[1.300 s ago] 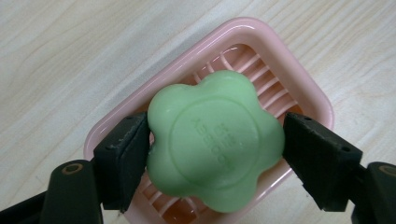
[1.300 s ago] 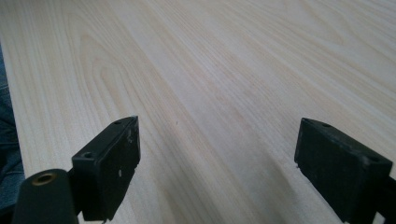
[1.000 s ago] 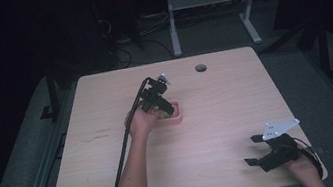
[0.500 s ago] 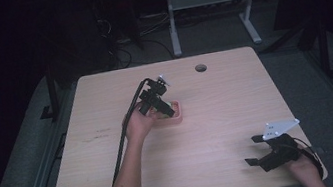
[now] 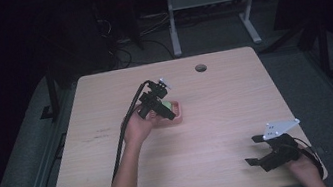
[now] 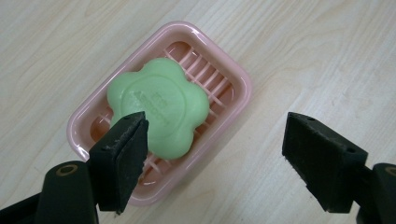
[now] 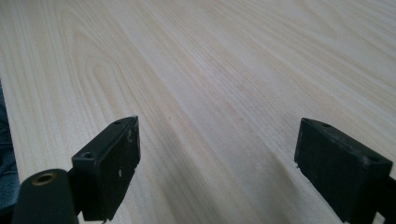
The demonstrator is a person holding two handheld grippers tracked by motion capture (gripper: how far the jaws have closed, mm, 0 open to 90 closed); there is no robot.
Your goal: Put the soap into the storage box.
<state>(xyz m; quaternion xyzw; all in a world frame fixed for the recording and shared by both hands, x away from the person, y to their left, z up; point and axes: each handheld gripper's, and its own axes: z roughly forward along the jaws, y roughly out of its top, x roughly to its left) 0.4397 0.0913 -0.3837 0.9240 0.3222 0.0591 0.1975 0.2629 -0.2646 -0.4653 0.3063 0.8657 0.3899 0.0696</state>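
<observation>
Barely shifted, the left gripper (image 6: 215,154) hovers wide open, empty, over the soap (image 6: 159,112); centre both jaws before closing. The right gripper (image 7: 233,163) rests open, empty.

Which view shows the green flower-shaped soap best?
Left gripper view: the green flower-shaped soap lies close and unobstructed in the pink slatted plastic dish. High view gives a small green sliver behind the left gripper. Right gripper view faces bare tabletop.

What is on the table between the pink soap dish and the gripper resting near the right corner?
Nothing: in the high view, bare wooden table separates the soap dish from the right gripper.
</observation>
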